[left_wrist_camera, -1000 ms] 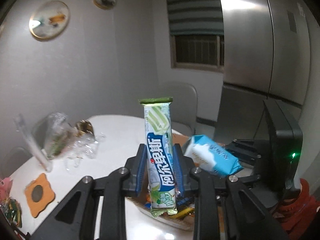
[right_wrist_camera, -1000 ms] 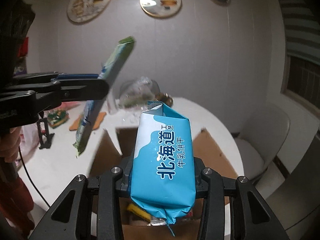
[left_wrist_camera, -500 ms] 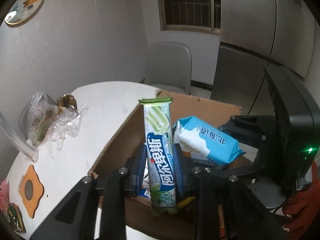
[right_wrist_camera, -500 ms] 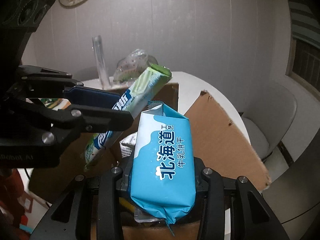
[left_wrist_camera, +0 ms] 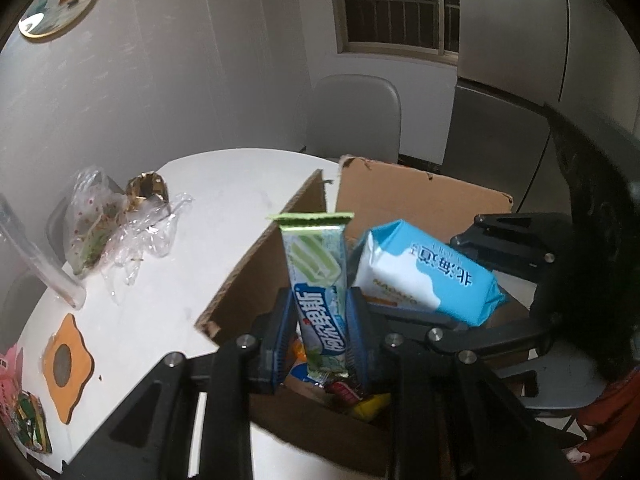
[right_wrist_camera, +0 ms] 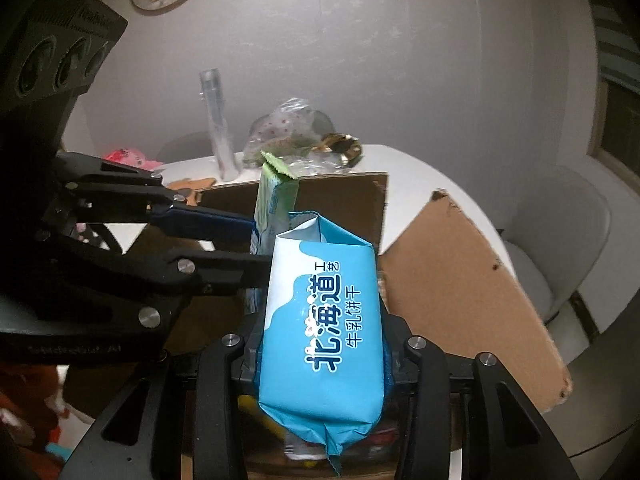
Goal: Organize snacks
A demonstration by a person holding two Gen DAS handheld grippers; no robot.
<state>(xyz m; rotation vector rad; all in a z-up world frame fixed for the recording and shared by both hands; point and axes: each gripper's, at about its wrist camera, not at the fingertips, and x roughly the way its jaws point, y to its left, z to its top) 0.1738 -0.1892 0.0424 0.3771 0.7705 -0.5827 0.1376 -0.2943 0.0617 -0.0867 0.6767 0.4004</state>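
Note:
My left gripper (left_wrist_camera: 320,322) is shut on a tall green and white snack bar (left_wrist_camera: 318,280), held upright over the open cardboard box (left_wrist_camera: 420,196). My right gripper (right_wrist_camera: 320,344) is shut on a blue and white biscuit pack (right_wrist_camera: 324,320), also above the box (right_wrist_camera: 460,280). The pack shows in the left wrist view (left_wrist_camera: 432,272) just right of the bar. The bar shows in the right wrist view (right_wrist_camera: 272,200) just behind the pack. Several wrapped snacks (left_wrist_camera: 360,396) lie inside the box.
The box stands on a round white table (left_wrist_camera: 180,240). On the table lie a crumpled clear plastic bag (left_wrist_camera: 104,232), a clear tube (right_wrist_camera: 218,120), an orange coaster (left_wrist_camera: 66,364) and candy packets (left_wrist_camera: 28,420). A grey chair (left_wrist_camera: 352,116) stands behind.
Both grippers have moved over the open box and tilted downward, each keeping its snack. The two snacks have come closer together.

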